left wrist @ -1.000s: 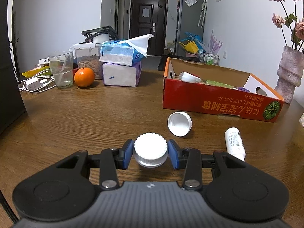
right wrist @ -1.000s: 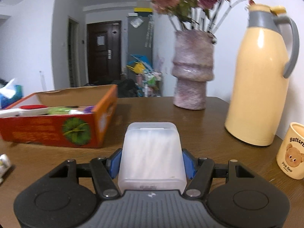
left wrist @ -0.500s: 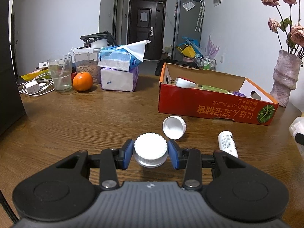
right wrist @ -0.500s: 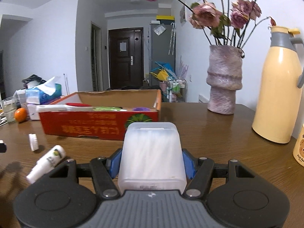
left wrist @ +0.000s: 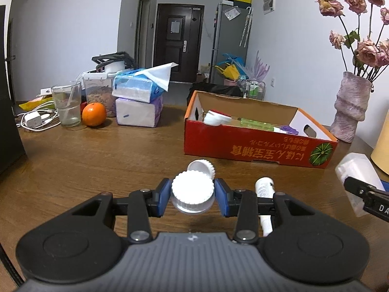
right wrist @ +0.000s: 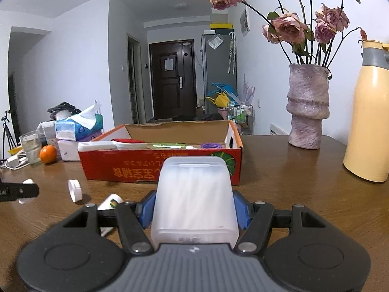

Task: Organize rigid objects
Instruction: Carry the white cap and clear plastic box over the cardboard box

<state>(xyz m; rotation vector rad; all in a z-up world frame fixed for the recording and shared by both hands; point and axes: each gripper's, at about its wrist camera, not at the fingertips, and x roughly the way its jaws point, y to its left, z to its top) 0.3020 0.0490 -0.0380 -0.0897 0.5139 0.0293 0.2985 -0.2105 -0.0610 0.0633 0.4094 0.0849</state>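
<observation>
The red box (right wrist: 160, 168) lay straight ahead of our right tool (right wrist: 194, 209), which gripped a frosted case (right wrist: 194, 194); from our left tool (left wrist: 192, 194), clamping a white cap (left wrist: 192, 189), it lay ahead-right, about as near.

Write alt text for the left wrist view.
The left hand-held gripper grips a white jar above a wooden table. Ahead lie a white cap, a tube and a red box.
</observation>
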